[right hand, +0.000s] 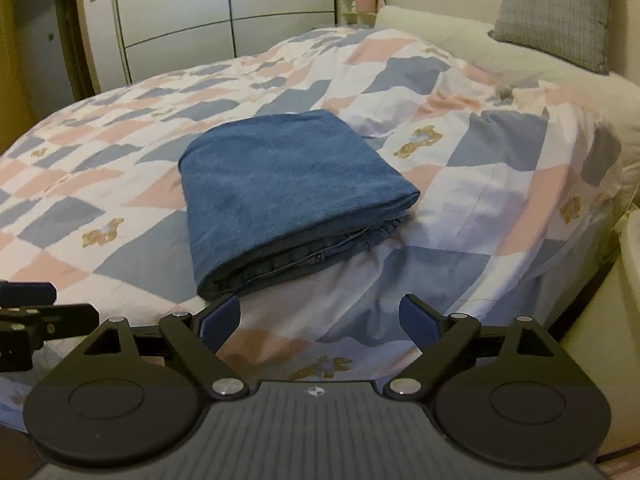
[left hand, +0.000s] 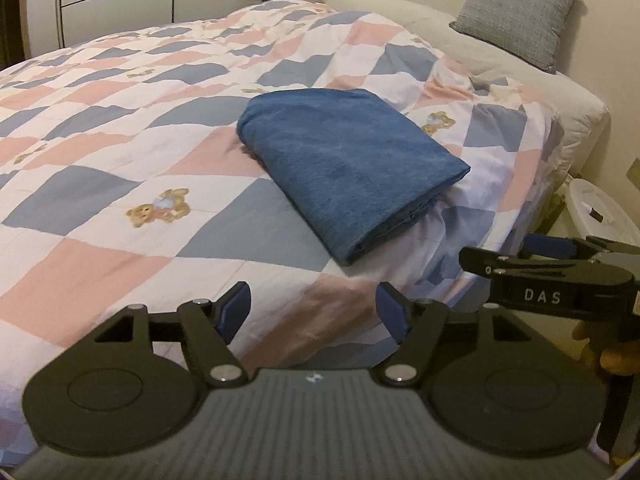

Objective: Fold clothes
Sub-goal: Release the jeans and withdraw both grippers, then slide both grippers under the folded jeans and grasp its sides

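A folded blue denim garment [right hand: 288, 196], probably a pair of jeans to judge by the seam and waistband stitching visible at its near edge, is seen lying on the bed's patchwork quilt of pink, blue and white squares with teddy-bear prints [left hand: 120, 184]. It has been brought to a compact rectangular bundle of several layers, so the folding is judged to be essentially complete.

The denim is expected to handle as a fairly heavy, thick cloth: soft enough to sag if lifted by one corner, yet stiff enough to keep its folds when supported evenly. It is neither slippery nor fragile. If the bundle is to be moved or squared, it would best be taken at the stacked near edge, where all layers can be pinched together, ideally at two points so the stack is not pulled apart.

The left gripper [left hand: 314, 312] is held with its blue pads wide apart and nothing between them; the garment lies ahead of it and slightly to the right, apart from the fingers. The right gripper [right hand: 320, 320] is likewise spread wide and empty, with the garment's near edge just beyond its left fingertip and not touched. A grey textured cushion [left hand: 520, 12] is propped at the far head of the bed.
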A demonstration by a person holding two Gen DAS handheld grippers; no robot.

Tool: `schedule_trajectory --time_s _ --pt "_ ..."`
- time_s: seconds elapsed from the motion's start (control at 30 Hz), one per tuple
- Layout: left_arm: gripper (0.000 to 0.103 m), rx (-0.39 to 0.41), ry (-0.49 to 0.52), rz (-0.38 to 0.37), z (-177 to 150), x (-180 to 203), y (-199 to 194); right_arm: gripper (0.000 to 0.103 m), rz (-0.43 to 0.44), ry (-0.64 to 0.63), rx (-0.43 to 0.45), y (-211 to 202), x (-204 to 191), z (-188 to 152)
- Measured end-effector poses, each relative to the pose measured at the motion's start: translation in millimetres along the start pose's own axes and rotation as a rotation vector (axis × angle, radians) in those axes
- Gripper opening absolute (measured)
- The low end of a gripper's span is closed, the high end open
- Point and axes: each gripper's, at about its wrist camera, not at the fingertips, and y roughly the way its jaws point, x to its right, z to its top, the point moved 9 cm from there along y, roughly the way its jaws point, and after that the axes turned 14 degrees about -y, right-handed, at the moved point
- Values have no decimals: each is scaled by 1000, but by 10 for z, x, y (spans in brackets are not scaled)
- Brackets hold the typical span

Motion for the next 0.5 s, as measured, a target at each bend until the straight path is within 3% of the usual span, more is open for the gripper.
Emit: schedule_trajectory --time_s 0.5 --pt "72 50 43 3 -154 184 -326 92 44 -12 47 -255 -131 -120"
